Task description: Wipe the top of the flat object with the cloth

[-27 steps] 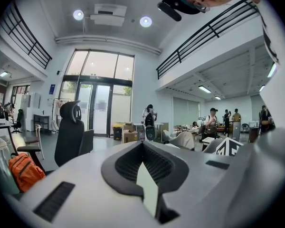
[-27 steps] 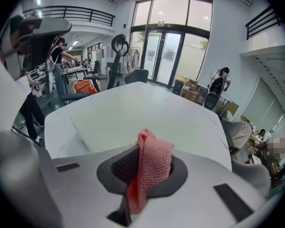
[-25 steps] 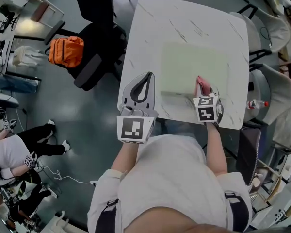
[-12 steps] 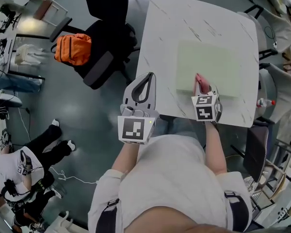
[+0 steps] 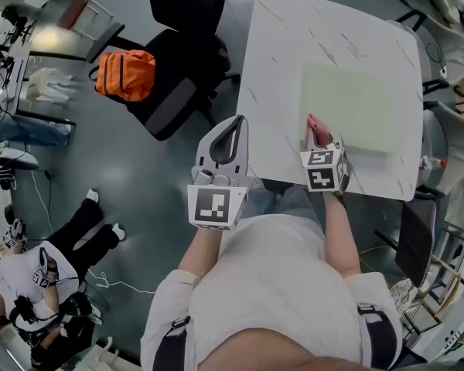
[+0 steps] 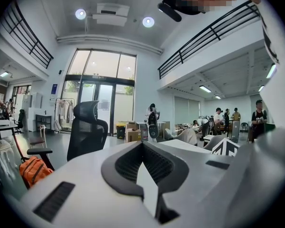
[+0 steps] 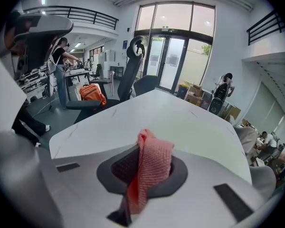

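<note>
The right gripper (image 5: 317, 139) is clamped on a pink waffle-weave cloth (image 5: 315, 127), bunched into a soft fold that pokes out past its jaws. It is toward the near edge of the white, grey-veined marble counter (image 5: 278, 45), where a smooth, pale green rectangular mat (image 5: 354, 103) lies flat. The left gripper (image 5: 237, 122) hangs off the counter's left side, jaws pressed together and empty. A black office chair (image 5: 178, 83) and an orange backpack (image 5: 126, 76) are left of the counter.

Head view looks steeply down; both gripper views look level outward, all sharing the orange bag (image 5: 125, 76).
</note>
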